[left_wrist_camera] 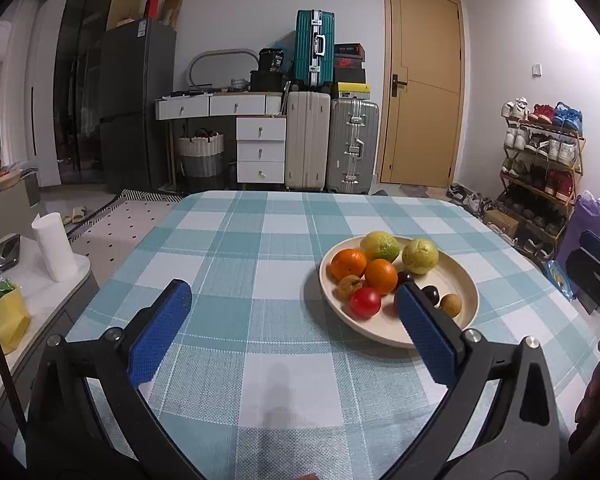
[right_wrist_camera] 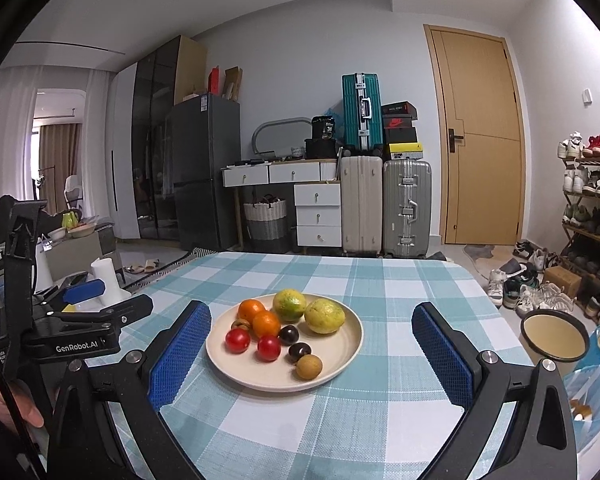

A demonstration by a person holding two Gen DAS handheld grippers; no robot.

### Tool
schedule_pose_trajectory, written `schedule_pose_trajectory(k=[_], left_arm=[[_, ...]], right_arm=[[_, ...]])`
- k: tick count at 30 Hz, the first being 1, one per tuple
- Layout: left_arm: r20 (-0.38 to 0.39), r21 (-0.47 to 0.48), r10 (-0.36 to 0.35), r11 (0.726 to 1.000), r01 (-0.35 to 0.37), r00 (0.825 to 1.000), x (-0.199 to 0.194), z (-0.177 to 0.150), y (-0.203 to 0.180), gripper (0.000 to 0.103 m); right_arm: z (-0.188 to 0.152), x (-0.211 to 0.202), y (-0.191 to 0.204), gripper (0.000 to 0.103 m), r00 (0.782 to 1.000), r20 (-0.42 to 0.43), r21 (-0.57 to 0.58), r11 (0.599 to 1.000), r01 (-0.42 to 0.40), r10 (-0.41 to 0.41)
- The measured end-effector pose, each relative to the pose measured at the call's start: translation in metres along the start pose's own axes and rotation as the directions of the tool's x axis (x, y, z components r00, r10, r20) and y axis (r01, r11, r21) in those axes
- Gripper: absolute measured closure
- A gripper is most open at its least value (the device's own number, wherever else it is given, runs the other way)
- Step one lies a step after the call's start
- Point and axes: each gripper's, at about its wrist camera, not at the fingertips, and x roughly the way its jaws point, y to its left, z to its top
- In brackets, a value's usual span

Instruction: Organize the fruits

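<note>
both the left gripper (left_wrist_camera: 292, 332) and right gripper (right_wrist_camera: 312, 356) gape empty over bare tablecloth (right_wrist_camera: 380, 420) short of the plate (right_wrist_camera: 340, 364) rim.

A cream plate (right_wrist_camera: 340, 364) with orange, red and yellow-green fruit sits on a teal-and-white checked tablecloth (right_wrist_camera: 380, 420).

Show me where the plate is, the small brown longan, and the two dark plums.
plate (right_wrist_camera: 342, 354): right wrist view, bare cream rim at its right side.
longan (right_wrist_camera: 309, 367): right wrist view, middle of the small brown fruit.
dark plums (right_wrist_camera: 289, 335): right wrist view, middle of the farther plum; the other lies just in front.
</note>
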Motion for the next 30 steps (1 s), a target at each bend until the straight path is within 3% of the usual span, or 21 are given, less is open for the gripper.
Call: schedule_pose_trajectory(k=[7, 16, 22, 30], left_arm=[[0.027, 0.014, 0.004, 1.000, -0.004, 1.000, 0.004, -0.009, -0.001, 0.001], [0.118, 0.051, -0.007, 0.999, 0.001, 0.993, -0.013, -0.012, -0.008, 0.001], [0.114, 0.040, -0.009, 0.999, 0.005, 0.993, -0.013, -0.012, -0.006, 0.001], [0.116, 0.047, -0.011, 0.999, 0.005, 0.993, -0.013, -0.013, -0.008, 0.001]], right_arm=[[-0.010, 0.007, -0.006, 0.000, 1.000, -0.006, 0.002, 1.000, 0.004, -0.004], [-0.022, 0.017, -0.012, 0.000, 0.999, -0.043, 0.016, 1.000, 0.001, 0.000], [-0.023, 0.019, 0.002, 0.000, 0.999, -0.047, -0.054, 0.998, -0.008, 0.005], [-0.022, 0.021, -0.001, 0.000, 0.999, -0.049, -0.050, 0.998, -0.027, 0.024]])
